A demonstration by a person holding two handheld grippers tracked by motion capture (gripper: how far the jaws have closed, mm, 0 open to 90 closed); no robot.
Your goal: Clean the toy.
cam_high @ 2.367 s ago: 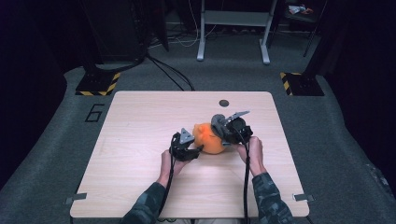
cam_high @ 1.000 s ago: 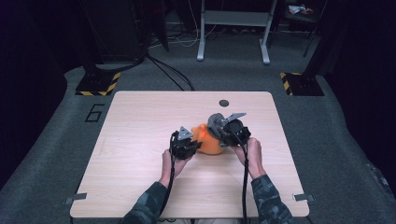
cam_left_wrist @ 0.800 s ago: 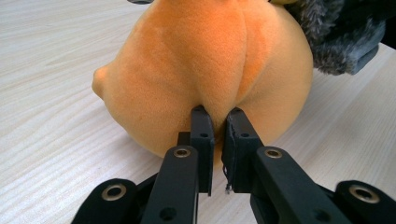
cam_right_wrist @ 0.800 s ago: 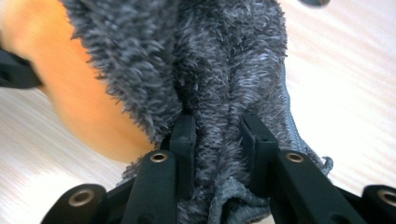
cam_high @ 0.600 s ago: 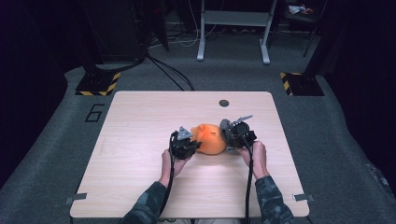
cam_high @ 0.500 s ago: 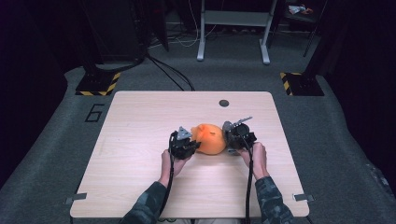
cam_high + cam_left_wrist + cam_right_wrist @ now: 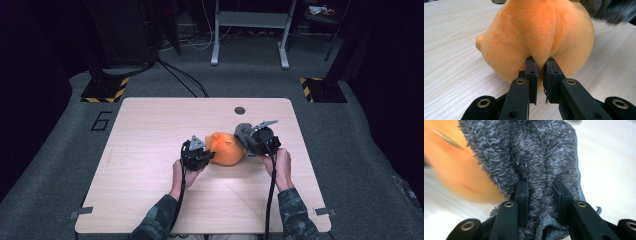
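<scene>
- High view: a pale wooden tabletop (image 7: 150, 195) seen from above, a person's two forearms entering at 6 o'clock. Near the middle lies a round orange plush toy (image 7: 226, 148). The left tongs (image 7: 206, 154) meet it at its 9 o'clock side. The right tongs (image 7: 248, 140) sit at its 3 o'clock side with a grey fluffy cloth (image 7: 243, 131) bunched against the toy. A small dark disc (image 7: 240, 110) lies apart at 12 o'clock. Compared with a second ago, the cloth and right tongs have slid from the toy's top toward its 3 o'clock side, baring more orange; the toy and left tongs have stayed put. My reading: a wiping stroke across the toy, held steady from the left.
- Left gripper view: the left tongs (image 7: 540, 65) are nearly closed, pinching a fold of the plush toy (image 7: 524, 32), which rests on the tabletop (image 7: 449, 50).
- Right gripper view: the right tongs (image 7: 539, 187) are clamped on a thick fold of grey cloth (image 7: 529, 152); blurred orange plush (image 7: 451, 170) shows at 9 o'clock, hinting at motion.
</scene>
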